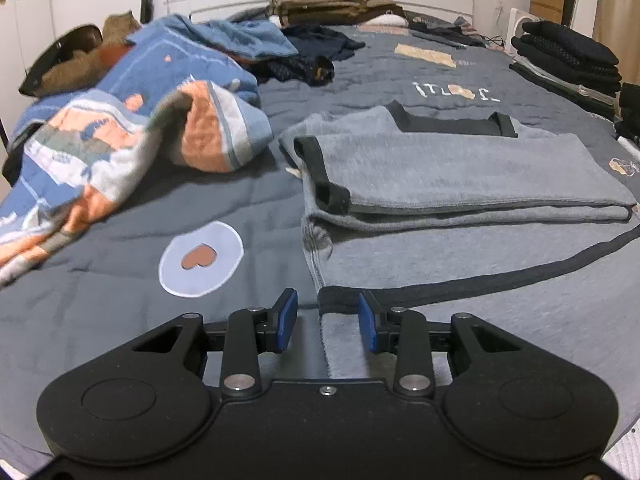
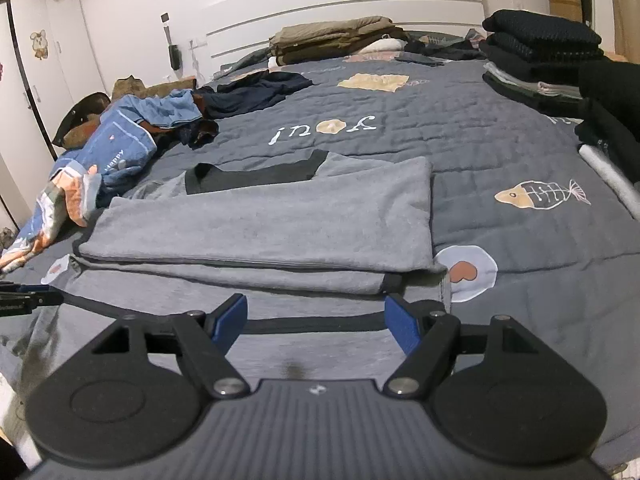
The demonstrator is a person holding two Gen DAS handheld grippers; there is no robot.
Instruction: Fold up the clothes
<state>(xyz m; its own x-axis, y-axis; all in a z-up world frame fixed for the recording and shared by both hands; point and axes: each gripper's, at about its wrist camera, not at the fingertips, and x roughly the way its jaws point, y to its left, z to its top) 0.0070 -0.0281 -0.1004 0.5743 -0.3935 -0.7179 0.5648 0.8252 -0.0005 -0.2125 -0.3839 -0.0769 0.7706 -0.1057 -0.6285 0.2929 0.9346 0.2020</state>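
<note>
With both grippers' jaws apart over the shirt (image 1: 460,168)'s near hem at the bed (image 2: 520,152)'s near edge, we should pinch both corners evenly.

A grey fleece garment (image 1: 460,168) with black trim lies spread on the bed, partly folded. Its upper part is doubled over into a flat, roughly rectangular slab (image 2: 260,232), the fold edge running straight across toward the cameras. A black neckband (image 2: 256,176) shows at the far side of the slab, open side up. At the left end a black cuff (image 1: 332,196) of a tucked sleeve pokes out from the fold. The lower part lies flat and unfolded nearest the cameras, crossed by a thin black band (image 2: 312,324) and ending in a black hem corner (image 1: 340,302)
</note>
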